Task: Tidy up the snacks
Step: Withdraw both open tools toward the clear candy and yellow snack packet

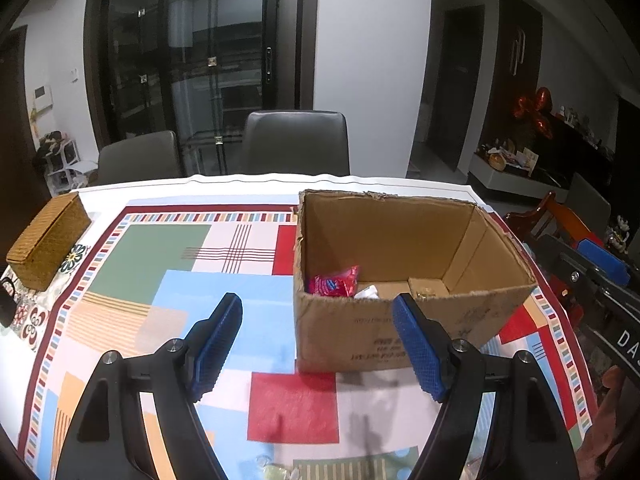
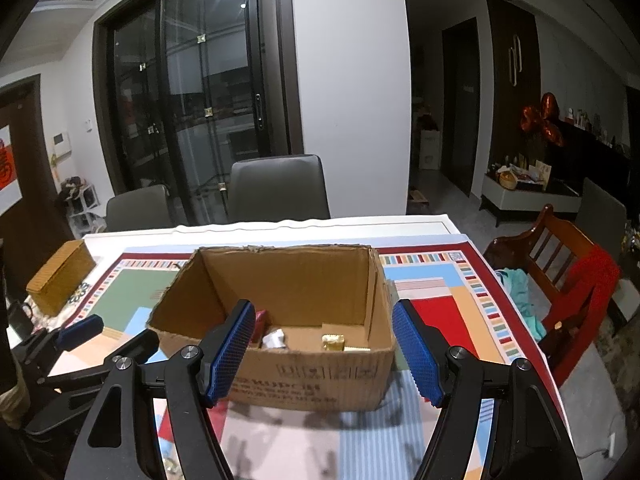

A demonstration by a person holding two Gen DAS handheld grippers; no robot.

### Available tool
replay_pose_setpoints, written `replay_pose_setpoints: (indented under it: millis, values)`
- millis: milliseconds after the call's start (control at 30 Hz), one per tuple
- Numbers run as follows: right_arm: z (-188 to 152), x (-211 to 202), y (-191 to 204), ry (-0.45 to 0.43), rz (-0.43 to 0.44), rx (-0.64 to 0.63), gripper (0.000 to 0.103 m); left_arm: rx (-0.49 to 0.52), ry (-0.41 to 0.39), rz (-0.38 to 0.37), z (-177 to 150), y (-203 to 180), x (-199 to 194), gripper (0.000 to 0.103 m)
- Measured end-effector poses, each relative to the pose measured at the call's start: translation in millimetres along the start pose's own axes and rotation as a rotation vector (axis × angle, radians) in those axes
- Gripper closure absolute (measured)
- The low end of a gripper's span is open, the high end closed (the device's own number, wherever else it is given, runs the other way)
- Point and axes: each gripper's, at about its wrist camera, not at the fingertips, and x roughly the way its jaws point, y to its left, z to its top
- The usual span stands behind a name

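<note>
An open cardboard box (image 1: 400, 240) stands on the patterned tablecloth; it also shows in the right wrist view (image 2: 288, 276). Inside lie a red snack packet (image 1: 336, 282), a white wrapper (image 1: 368, 292) and a gold-wrapped snack (image 2: 333, 342). My left gripper (image 1: 318, 344) is open and empty, above the table just in front of the box's left corner. My right gripper (image 2: 324, 354) is open and empty, in front of the box's near wall. The left gripper also appears at the left of the right wrist view (image 2: 80, 332). A few small wrapped snacks (image 1: 276, 470) lie at the near table edge.
A woven lidded basket (image 1: 48, 236) sits at the table's far left. Two grey chairs (image 1: 296, 142) stand behind the table. A wooden chair (image 2: 560, 276) with red cloth stands to the right. The tablecloth (image 1: 180, 264) left of the box is bare.
</note>
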Motion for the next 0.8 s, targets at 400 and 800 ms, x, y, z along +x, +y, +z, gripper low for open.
replay_pose_setpoints:
  millis: [400,800]
  values:
    - [-15.2,-33.3,-1.4,-0.02,0.005,0.003,0.031,-0.002,-0.027,0.015,-23.0,0.5,-29.4,0.023]
    - [-46.3,-59.2,-2.7,-0.016,-0.008,-0.003,0.031,0.0,-0.039,0.046,-59.6,1.5,-51.3,0.019]
